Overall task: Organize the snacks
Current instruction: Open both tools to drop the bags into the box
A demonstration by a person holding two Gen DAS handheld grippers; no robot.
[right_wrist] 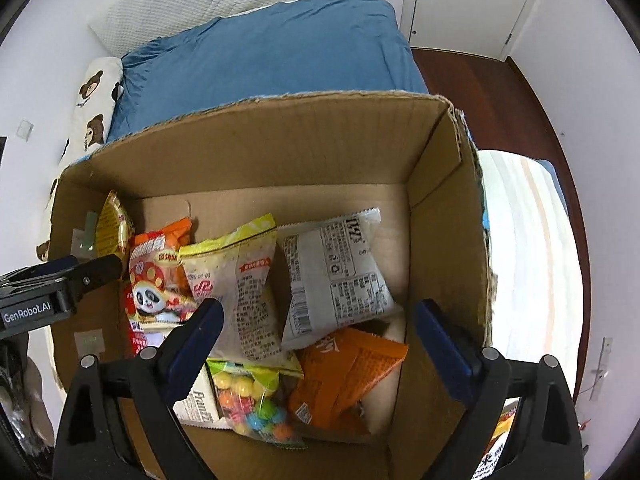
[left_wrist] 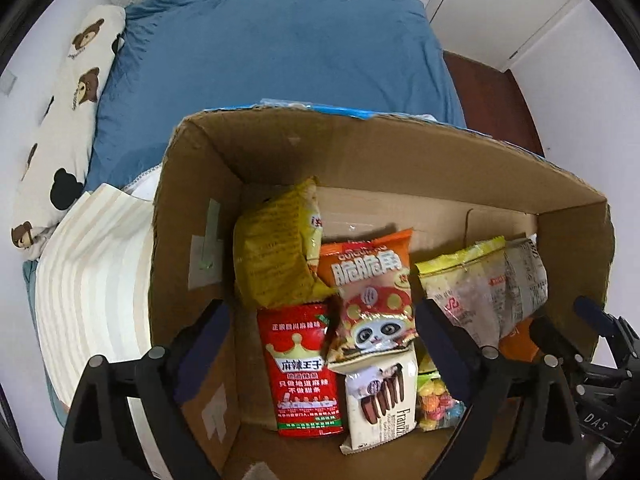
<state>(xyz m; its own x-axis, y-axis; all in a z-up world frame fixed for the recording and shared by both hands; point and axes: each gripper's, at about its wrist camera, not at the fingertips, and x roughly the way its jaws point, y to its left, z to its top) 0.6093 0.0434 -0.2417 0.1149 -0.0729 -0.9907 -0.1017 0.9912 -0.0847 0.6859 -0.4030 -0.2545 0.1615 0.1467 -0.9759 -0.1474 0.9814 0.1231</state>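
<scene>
An open cardboard box (left_wrist: 360,148) (right_wrist: 280,140) holds several snack packets. In the left wrist view my left gripper (left_wrist: 322,316) hangs open over a red packet (left_wrist: 304,368) and an orange panda packet (left_wrist: 372,292), touching neither. A yellow bag (left_wrist: 276,248) leans behind them and a white wafer packet (left_wrist: 384,396) lies in front. In the right wrist view my right gripper (right_wrist: 320,312) stands open above a yellow-edged clear packet (right_wrist: 240,280), a white printed packet (right_wrist: 336,272), an orange packet (right_wrist: 348,376) and a bag of coloured candies (right_wrist: 252,400). Nothing is held.
The box sits on a bed with a blue cover (left_wrist: 280,48). A bear-print pillow (left_wrist: 64,120) lies along the wall at left. Striped cloth (left_wrist: 92,280) lies beside the box. Dark wooden floor (right_wrist: 500,88) and white cupboard doors (right_wrist: 460,0) are at right.
</scene>
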